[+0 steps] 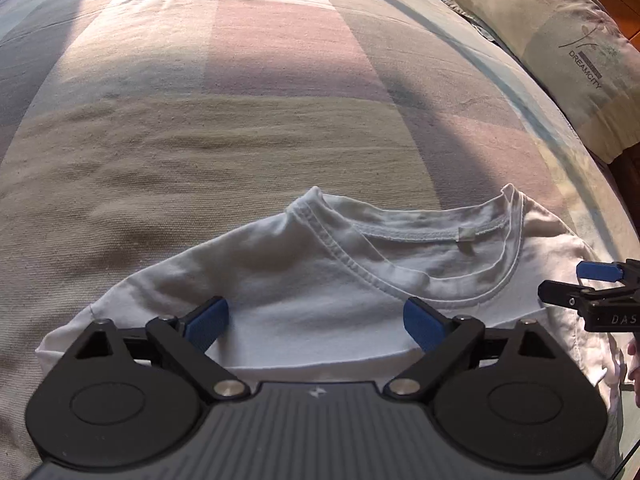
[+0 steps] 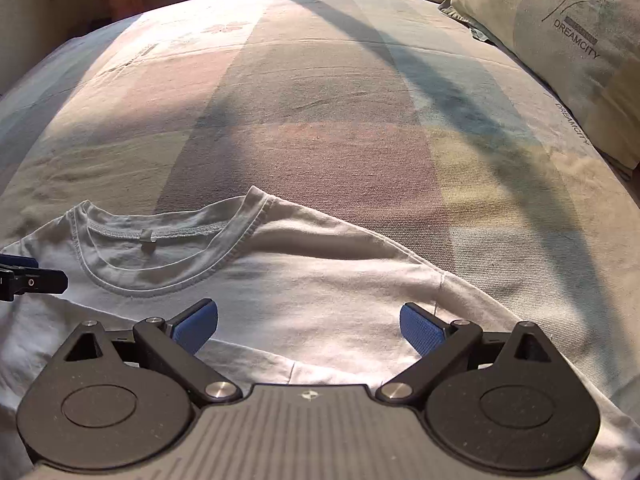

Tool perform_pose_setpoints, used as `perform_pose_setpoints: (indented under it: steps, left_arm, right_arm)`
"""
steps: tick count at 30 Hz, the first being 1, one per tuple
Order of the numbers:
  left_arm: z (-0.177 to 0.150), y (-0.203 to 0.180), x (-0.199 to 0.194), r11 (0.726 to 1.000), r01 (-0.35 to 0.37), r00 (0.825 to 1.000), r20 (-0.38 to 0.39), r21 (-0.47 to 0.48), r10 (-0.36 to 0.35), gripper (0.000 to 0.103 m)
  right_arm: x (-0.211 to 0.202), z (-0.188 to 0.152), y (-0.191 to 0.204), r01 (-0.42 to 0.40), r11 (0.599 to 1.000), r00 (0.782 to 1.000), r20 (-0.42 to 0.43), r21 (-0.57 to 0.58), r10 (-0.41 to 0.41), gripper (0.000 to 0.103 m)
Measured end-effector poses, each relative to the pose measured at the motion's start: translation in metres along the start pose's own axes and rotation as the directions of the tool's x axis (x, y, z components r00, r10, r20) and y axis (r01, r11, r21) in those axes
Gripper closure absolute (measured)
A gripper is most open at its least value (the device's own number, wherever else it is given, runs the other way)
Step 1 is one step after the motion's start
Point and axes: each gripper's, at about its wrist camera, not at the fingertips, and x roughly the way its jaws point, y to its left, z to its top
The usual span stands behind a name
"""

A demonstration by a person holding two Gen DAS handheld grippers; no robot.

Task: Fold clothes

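**Both grippers held spread above a white T-shirt on the bed**

The left gripper [image 1: 316, 322] is being held with its blue pads [image 1: 206, 326] spread wide apart, nothing being pinched between them. It is being pointed over the left shoulder area of a white T-shirt [image 1: 304, 280], whose fabric is being seen through the gap between the pads. The right gripper [image 2: 308, 322] is likewise being held fully spread, with nothing gripped, above the shirt's right shoulder and sleeve seam. In the left wrist view, the right gripper is being seen at the right edge of the frame, just beside the collar; in the right wrist view, the tip of the left gripper is being seen at the left edge.

The T-shirt is being shown lying on the bedspread [image 2: 320, 120] near the near edge of the bed, with its neckline [image 1: 404, 248] turned toward the far edge and a small tag visible inside the collar. A lower fold of the shirt is being seen under the gripper bodies. A pillow [image 2: 560, 40] printed "DREAMCITY" is lying at the far right corner of the bed. Bands of sunlight and shadow are being cast across the striped bedspread.
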Motion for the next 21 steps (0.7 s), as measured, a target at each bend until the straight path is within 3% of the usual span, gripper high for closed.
perform_pose_setpoints:
  steps: [3,8,12,16,21]
  left_arm:
    - [0.008,-0.003,0.008,0.999,-0.041,0.998,0.042,0.027,0.04,0.001]
    - [0.02,-0.012,0.02,0.984,-0.136,0.988,0.09,0.113,0.127,0.001]
    - [0.025,-0.017,0.006,0.972,-0.183,0.982,0.072,0.149,0.174,0.006]
    - [-0.013,-0.021,-0.028,0.97,-0.13,0.991,0.041,0.206,0.125,0.005]
    - [-0.072,-0.026,-0.067,0.958,-0.045,0.998,-0.019,0.284,0.052,0.003]
  right_arm:
    - [0.029,0.002,0.005,0.018,1.0,1.0,-0.018,0.0,-0.018,0.0]
    - [0.045,0.025,-0.008,0.017,0.999,0.998,0.054,0.036,-0.019,0.0]
    - [0.037,0.031,-0.012,0.002,1.0,0.995,0.097,-0.016,-0.001,0.001]
    - [-0.022,0.017,-0.016,-0.026,0.996,0.984,0.172,-0.081,0.039,0.001]
    - [-0.109,-0.036,-0.015,-0.109,0.977,0.975,0.172,-0.182,0.14,0.0]
